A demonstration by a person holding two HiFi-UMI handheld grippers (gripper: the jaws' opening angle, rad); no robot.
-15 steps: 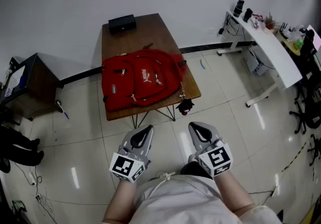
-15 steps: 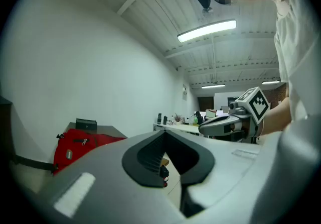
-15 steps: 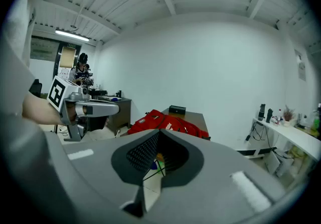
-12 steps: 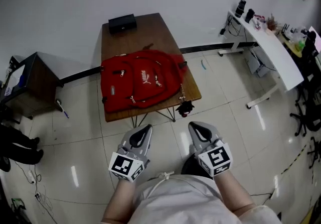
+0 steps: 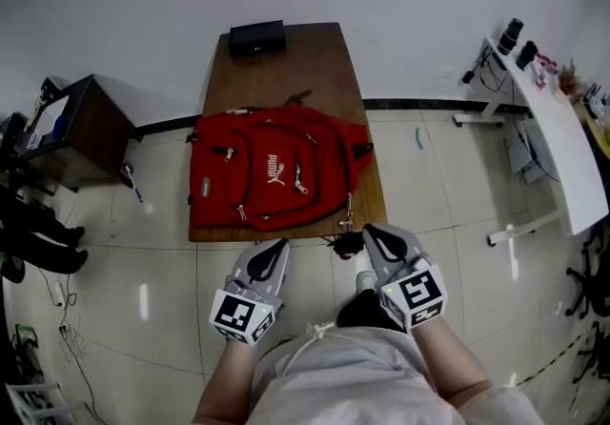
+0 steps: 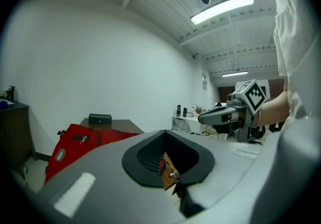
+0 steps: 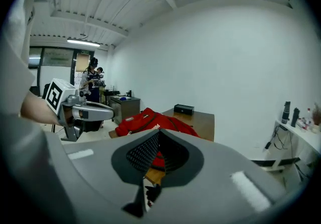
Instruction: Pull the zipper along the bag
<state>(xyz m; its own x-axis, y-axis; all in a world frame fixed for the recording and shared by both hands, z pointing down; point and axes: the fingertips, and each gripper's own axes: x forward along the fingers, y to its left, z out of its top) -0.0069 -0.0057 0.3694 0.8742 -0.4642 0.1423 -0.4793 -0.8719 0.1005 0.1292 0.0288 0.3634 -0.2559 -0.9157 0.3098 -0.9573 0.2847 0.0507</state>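
A red backpack [image 5: 276, 175] lies flat on a brown wooden table [image 5: 315, 61], with several silver zipper pulls [image 5: 300, 187] showing on its front. Both grippers hang in front of the person, short of the table's near edge and apart from the bag. My left gripper [image 5: 270, 257] is shut with nothing in it. My right gripper [image 5: 383, 242] is shut and empty too. The left gripper view shows the backpack [image 6: 75, 142] ahead at the left, beyond the left gripper [image 6: 175, 188]. The right gripper view shows the backpack [image 7: 150, 117] over the right gripper [image 7: 143, 195].
A black box [image 5: 256, 37] sits at the table's far end. A small black charm [image 5: 348, 244] hangs off the near right corner. A dark cabinet [image 5: 81, 123] stands to the left, and a white desk [image 5: 553, 137] with clutter to the right. The floor is glossy tile.
The person has stepped closer to the table, so the bag and table's near edge now lie just beyond the gripper tips. Both grippers keep the same shut pose.
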